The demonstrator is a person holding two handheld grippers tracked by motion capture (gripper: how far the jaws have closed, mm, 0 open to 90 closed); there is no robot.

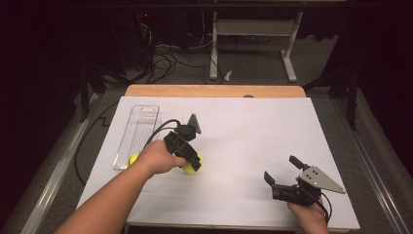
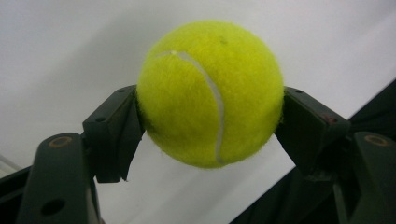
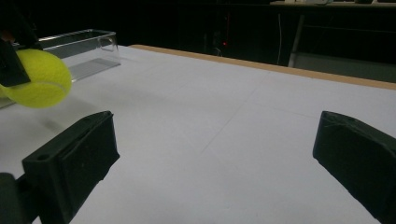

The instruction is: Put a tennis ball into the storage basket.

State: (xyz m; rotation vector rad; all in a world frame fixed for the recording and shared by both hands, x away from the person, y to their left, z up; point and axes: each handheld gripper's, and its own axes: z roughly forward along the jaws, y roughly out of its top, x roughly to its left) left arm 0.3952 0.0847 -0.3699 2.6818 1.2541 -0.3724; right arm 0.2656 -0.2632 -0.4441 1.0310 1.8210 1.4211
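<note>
A yellow tennis ball [image 1: 196, 165] is clamped between the jaws of my left gripper [image 1: 193, 163] at the left middle of the white sheet [image 1: 253, 136]. In the left gripper view the ball [image 2: 210, 93] bulges between both pads, with the left gripper [image 2: 210, 123] shut on it. From the right gripper view the ball [image 3: 39, 79] seems to hang just above the sheet, over its shadow. My right gripper [image 1: 281, 168] stands open near the front right, and its jaws [image 3: 217, 140] have nothing between them.
A clear plastic tray [image 1: 138, 131] lies lengthwise at the left of the sheet. A second yellow ball [image 1: 133, 159] shows at its near end, partly behind the hand. The table's wooden back edge [image 1: 214, 90] borders a dark floor with cables.
</note>
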